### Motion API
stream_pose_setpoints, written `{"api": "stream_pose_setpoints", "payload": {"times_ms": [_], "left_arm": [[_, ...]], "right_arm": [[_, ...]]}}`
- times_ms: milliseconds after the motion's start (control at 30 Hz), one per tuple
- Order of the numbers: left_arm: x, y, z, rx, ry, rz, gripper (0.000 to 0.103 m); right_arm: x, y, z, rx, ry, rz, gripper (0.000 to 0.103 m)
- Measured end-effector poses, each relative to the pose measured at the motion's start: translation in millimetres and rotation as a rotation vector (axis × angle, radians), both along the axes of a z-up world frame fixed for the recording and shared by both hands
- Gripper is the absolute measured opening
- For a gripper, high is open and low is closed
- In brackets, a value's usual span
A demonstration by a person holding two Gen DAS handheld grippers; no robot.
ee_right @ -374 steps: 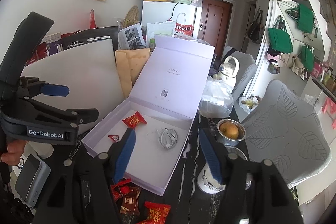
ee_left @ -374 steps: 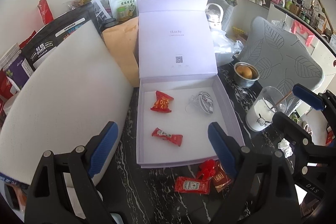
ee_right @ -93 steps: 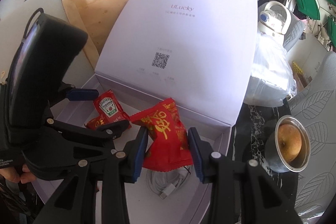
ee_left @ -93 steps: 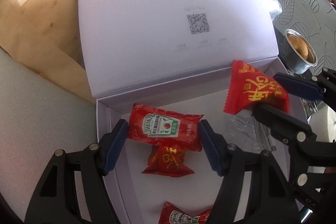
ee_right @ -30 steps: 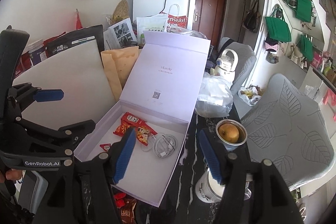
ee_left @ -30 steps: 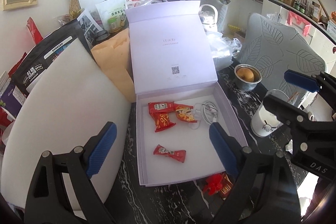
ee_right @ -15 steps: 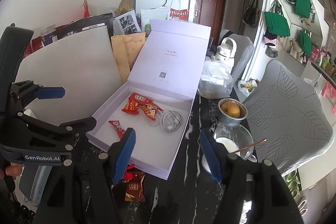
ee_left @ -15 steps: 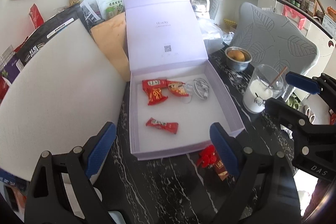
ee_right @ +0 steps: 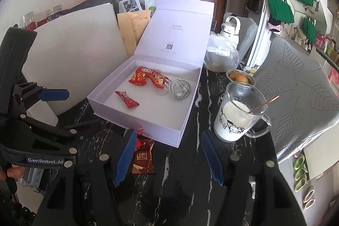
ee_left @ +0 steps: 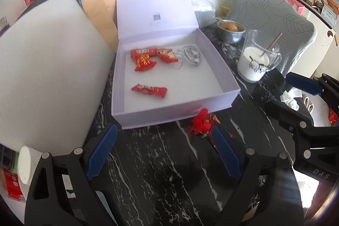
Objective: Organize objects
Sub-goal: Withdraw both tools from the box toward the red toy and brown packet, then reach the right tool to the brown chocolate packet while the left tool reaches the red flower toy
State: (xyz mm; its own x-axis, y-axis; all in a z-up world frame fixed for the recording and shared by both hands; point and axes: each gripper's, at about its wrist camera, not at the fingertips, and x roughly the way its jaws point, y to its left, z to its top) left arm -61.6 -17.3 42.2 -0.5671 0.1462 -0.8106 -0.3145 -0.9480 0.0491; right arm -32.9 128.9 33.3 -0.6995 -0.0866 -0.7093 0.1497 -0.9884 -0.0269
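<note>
A pale lilac box (ee_left: 169,113) (ee_right: 135,120) stands on the black marble table with its lid up. Inside lie a pile of red snack packets (ee_left: 144,58) (ee_right: 139,77), a single red ketchup sachet (ee_left: 149,90) (ee_right: 127,100) and a coiled white cable (ee_left: 190,54) (ee_right: 180,88). In front of the box, loose red packets (ee_left: 201,122) (ee_right: 143,158) rest on the table. My left gripper (ee_left: 163,129) hovers open over the table before the box, the loose packets by its right finger. My right gripper (ee_right: 168,135) is open and holds nothing, with the loose packets by its left finger.
A glass mug of milk with a stick (ee_left: 254,63) (ee_right: 237,118) stands right of the box, a metal bowl with a fruit (ee_left: 231,31) (ee_right: 239,77) behind it. A white foam board (ee_left: 46,69) leans at the left. A grey chair (ee_left: 275,20) is at the right.
Both grippers have drawn back from the box and sunk toward the table. The box now sits farther up in both views, and the loose packets in front of it have come close.
</note>
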Motion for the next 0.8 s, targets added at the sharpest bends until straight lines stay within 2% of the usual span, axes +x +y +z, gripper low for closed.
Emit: {"api": "stream_pose_setpoints", "payload": {"times_ms": [467,800], "left_arm": [[10,3,-46,0.005,-0.093,-0.029,0.090],[3,2,-68,0.006,-0.138,-0.055,0.090]], "right_arm": [[15,0,-49,-0.023,-0.065,0.032,0.064],[4,-5,-85,-0.034,-0.131,0.060,0.064]]}}
